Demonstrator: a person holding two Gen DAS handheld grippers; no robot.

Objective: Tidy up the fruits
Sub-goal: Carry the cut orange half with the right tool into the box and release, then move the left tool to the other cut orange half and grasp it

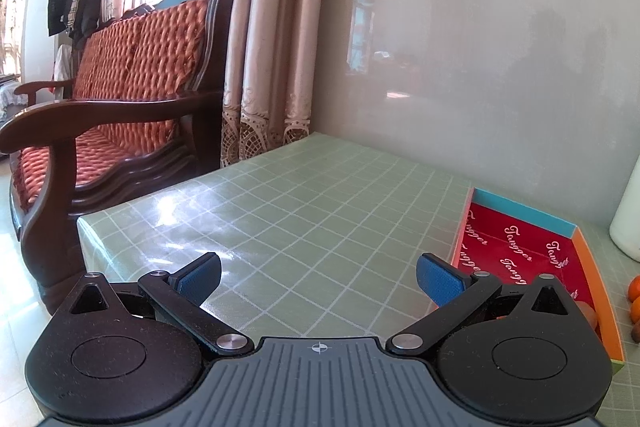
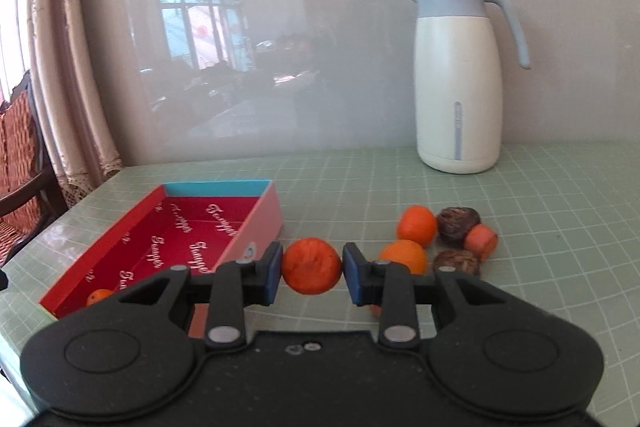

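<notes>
Step in hand: carrying the round, dull-orange, rough-skinned fruit (image 2: 311, 265) toward the shallow red-lined cardboard box with a blue end wall (image 2: 218, 189), judging by the grip and the one small orange fruit (image 2: 99, 295) already lying in the box's near corner.
Right claw (image 2: 311, 267): closed on the dull-orange fruit, blue pads pressed against its two sides, nothing else between them.
Left claw (image 1: 318, 277): wide open, holding nothing, hanging over bare green checked tabletop (image 1: 304, 195) just beside the box's left wall.
Doing it well: clear the box's pale pink side wall before lowering; set down on bare red lining, apart from the small fruit; release only once the fruit rests on the lining, since a round fruit likely rolls.
Look of the held fruit: matte, slightly wrinkled skin with darker flecks, larger than its neighbours.
Place of the held fruit: just to the right of the box's pink wall; whether clear of the tabletop, hard to tell.
Remaining pile: two smooth bright oranges (image 2: 416, 231), two dark brown wrinkled fruits (image 2: 458, 221) and a reddish-orange chunk (image 2: 481, 241), clustered further right of the box.
</notes>
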